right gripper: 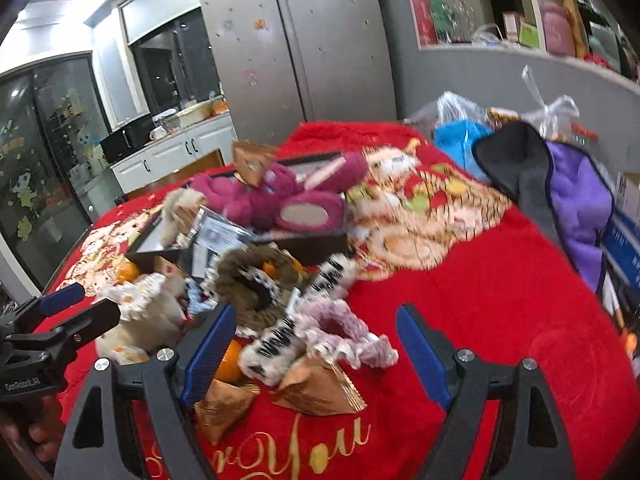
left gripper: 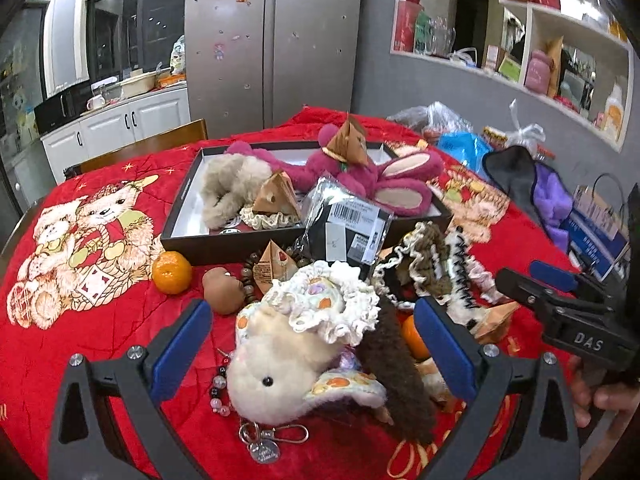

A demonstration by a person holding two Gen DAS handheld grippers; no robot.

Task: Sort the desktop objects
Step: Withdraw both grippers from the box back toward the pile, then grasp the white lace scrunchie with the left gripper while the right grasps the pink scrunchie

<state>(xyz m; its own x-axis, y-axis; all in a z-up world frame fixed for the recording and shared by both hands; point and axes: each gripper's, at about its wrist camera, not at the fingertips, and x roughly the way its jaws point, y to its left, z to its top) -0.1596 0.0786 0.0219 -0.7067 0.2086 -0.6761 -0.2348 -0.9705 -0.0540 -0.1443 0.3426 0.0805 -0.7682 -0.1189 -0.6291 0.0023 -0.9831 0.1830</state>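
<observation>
The cream plush toy (left gripper: 288, 364), with its frilled bonnet and a brown fuzzy limb, lies on the red blanket (left gripper: 100, 360) in the lower middle of the left wrist view, between the spread blue pads of the left gripper (left gripper: 316, 344), whose jaws stand wide apart and hold nothing. It looks light, soft and squashy, so a pinch across the round head or body should hold; the metal keyring (left gripper: 272, 436) at its 6 o'clock would likely dangle and swing. Beads (left gripper: 220, 392) lie at its 8 o'clock, a mandarin (left gripper: 172, 272) at 10 o'clock, and the black tray (left gripper: 240, 240) with the pink plush (left gripper: 360, 172) at 12 o'clock. The right gripper (right gripper: 316, 356) also stands open and empty, over a pink scrunchie (right gripper: 344, 332) and brown pyramid packets (right gripper: 320, 388). Only the left view shows the keyring, the beads and the tray's contents sharply; the right view is blurred there, but alone shows the packets near the gold lettering and the purple cloth (right gripper: 580, 200) at 2 o'clock.
</observation>
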